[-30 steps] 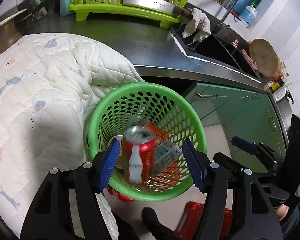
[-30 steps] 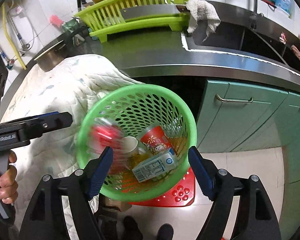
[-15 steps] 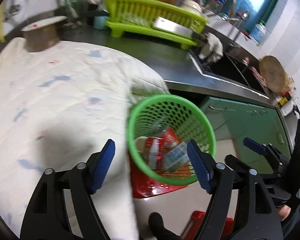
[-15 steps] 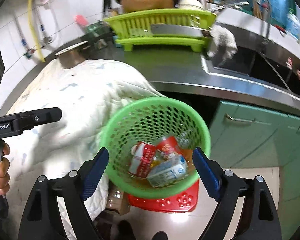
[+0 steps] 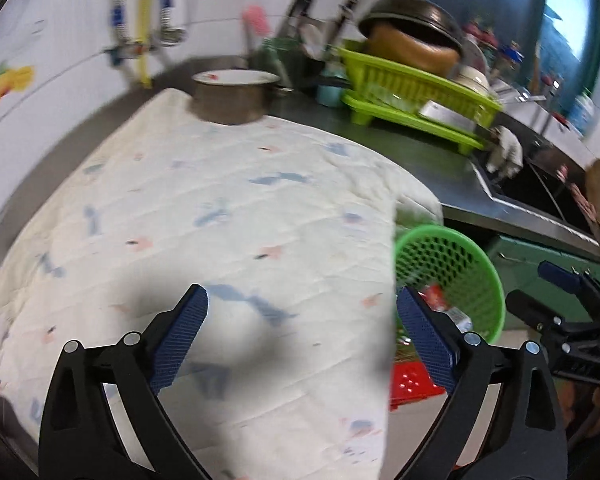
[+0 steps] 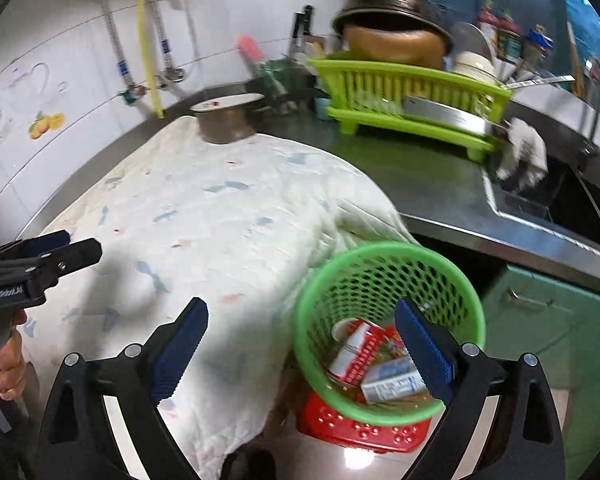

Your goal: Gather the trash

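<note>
A green mesh bin [image 6: 388,320] stands on the floor beside the cloth-covered counter, on a red stool [image 6: 352,424]. Inside lie a red soda can [image 6: 356,350], a small drink carton [image 6: 392,386] and a red cup. My right gripper [image 6: 300,356] hovers above the bin's left rim, its jaws opening, nothing between them. My left gripper [image 5: 300,340] hangs over the white patterned cloth [image 5: 220,220], its jaws opening and empty; the bin [image 5: 448,276] shows at its right. Each gripper appears in the other's view: the left gripper [image 6: 36,264], the right gripper [image 5: 568,300].
A steel pot with a lid [image 6: 226,120] sits at the cloth's far end. A lime dish rack [image 6: 412,96] with a wok and dishes stands on the steel counter, a rag [image 6: 524,156] by the sink. Green cabinet doors [image 6: 548,332] are under the counter.
The red can dropped from my left gripper into the bin. Both grippers rose and pulled back left, away from the bin, and spread wider; the left now hangs over the cloth.
</note>
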Demonstrator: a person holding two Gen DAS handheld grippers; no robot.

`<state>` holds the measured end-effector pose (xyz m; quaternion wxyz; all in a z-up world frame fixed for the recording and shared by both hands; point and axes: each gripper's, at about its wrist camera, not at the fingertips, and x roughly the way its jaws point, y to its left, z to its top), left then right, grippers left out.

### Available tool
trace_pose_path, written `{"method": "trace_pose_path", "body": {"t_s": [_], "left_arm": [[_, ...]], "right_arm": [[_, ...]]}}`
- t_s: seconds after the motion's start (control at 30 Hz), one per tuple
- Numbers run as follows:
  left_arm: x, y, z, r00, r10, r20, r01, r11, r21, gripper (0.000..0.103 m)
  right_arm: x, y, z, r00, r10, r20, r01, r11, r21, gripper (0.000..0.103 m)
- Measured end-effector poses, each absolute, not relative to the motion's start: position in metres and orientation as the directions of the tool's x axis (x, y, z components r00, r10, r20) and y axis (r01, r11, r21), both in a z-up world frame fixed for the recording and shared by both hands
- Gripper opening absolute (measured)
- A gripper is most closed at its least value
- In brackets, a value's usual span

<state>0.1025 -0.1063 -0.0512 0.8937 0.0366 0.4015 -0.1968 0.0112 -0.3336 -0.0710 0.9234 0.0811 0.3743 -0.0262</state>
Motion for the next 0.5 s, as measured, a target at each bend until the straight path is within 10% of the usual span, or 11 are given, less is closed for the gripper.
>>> {"method": "trace_pose_path", "body": {"t_s": [0.5], "left_arm": [[0.069,-0.016,-0.031,0.726,-0.134,-0.675,0.139,0.989,-0.046,0.097]], "right_arm": [[0.036,-0.276,-0.037,0.754,0.1,-0.649,-0.029,0.992,0.119,0.092]]}}
